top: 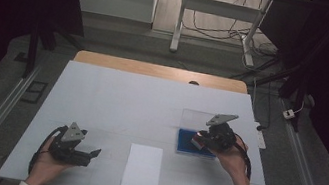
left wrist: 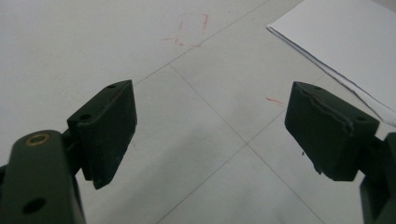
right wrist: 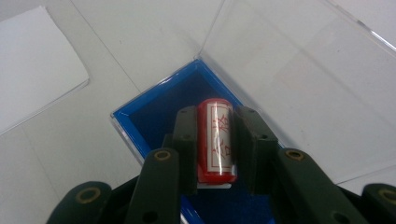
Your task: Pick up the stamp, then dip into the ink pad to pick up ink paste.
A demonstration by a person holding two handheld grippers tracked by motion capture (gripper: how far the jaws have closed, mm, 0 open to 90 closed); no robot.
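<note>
A red cylinder with a white patterned label (right wrist: pixel 215 140) sits between the jaws of my right gripper (right wrist: pixel 217 114), which is shut on its sides. It is held just above the open blue box (right wrist: pixel 154 112), whose clear lid (right wrist: pixel 299 70) is swung back flat on the table. From above, the right gripper (top: pixel 201 140) hovers over the blue box (top: pixel 186 146) at the right of the white mat. My left gripper (top: pixel 91 155) rests low near the front left, open with nothing between its fingers (left wrist: pixel 112 126).
A white sheet of paper (top: pixel 142 167) lies at the front middle of the white table mat (top: pixel 115 99); its corner shows in the left gripper view (left wrist: pixel 345 42). Faint red pen marks (left wrist: pixel 191 32) dot the mat. A desk frame and cables stand beyond the table's far edge.
</note>
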